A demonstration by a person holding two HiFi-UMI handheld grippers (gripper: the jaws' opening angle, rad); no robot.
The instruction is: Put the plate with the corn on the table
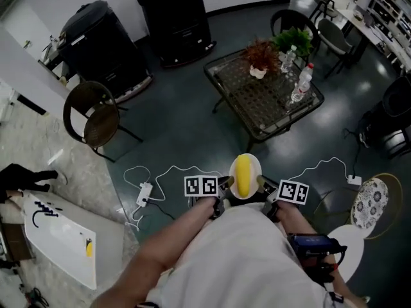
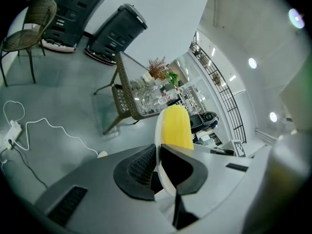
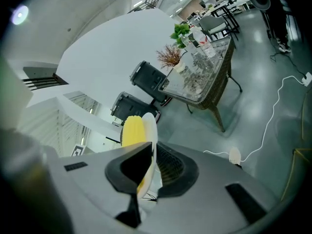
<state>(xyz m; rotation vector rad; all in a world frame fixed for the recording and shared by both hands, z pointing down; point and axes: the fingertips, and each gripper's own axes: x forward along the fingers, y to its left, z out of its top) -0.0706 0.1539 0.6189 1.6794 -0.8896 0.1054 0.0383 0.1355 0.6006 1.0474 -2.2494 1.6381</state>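
Status: carry in progress, placement not done.

- Plate is in the air, well short of the table, on the person's side of it, above bare floor.
- Left gripper is clamped on the plate's left rim and right gripper on its right rim. Both gripper views show the rim pinched between the jaws.
- Corn lies lengthwise on the plate.

Left to do, by my judgement: bring the plate over the table, find a gap clear of the bottles and plants, lower it, release.

Materials:
- Plate: white, smooth, glossy, thin-rimmed.
- Corn: yellow, ridged.
- Table: square, glass top over woven wicker.
- Jaw pads: black, ribbed.
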